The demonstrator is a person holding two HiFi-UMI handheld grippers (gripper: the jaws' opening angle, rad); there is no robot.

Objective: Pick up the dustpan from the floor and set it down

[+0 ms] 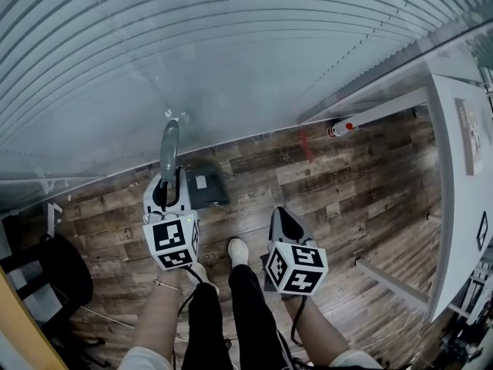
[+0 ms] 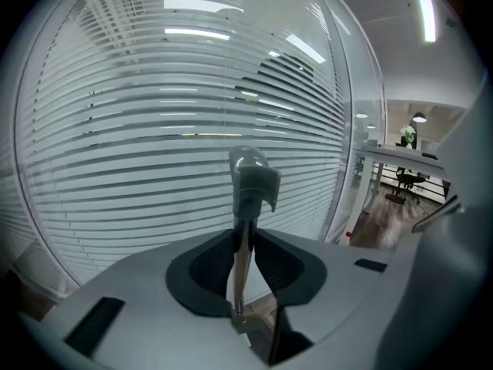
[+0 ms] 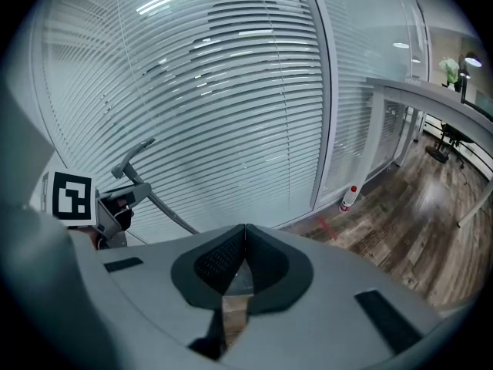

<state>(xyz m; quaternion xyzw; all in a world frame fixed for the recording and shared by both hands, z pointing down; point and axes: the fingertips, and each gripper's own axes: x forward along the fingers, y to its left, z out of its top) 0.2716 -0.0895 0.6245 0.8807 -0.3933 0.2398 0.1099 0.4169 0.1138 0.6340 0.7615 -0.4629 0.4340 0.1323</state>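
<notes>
Both forearms reach forward and down from the bottom of the head view, one on each side of the person's dark-trousered legs. The left forearm (image 1: 158, 314) carries the left gripper (image 1: 165, 193) at about 7 o'clock from the middle of that view, its marker cube facing up and its nose angled gently down toward the slatted blinds (image 1: 192, 60). Its jaws are pinched on the thin grey handle (image 2: 250, 177) of the dustpan (image 1: 203, 189). In the left gripper view the handle stands nearly upright between the two dark pads, and its hooked top rises above them at 12 o'clock.

The right forearm (image 1: 320, 330) holds the right gripper (image 1: 282, 218) at about 5 o'clock, pitched more steeply toward the wood floor (image 1: 362, 199). Its jaws are pressed together at the tips, with only floor showing behind them.

The dustpan's dark pan lies low at the foot of the blinds, at 1 o'clock just beside the left gripper. I cannot tell whether it is touching the floor. A pale rectangular patch (image 1: 202, 181) shows on the pan, and I cannot make out anything else in it.

A white bottle (image 1: 343, 127) with a red cap is at 1 o'clock from the right gripper, well apart from it, near the leg of the white counter (image 1: 462, 206) at 3 o'clock.
</notes>
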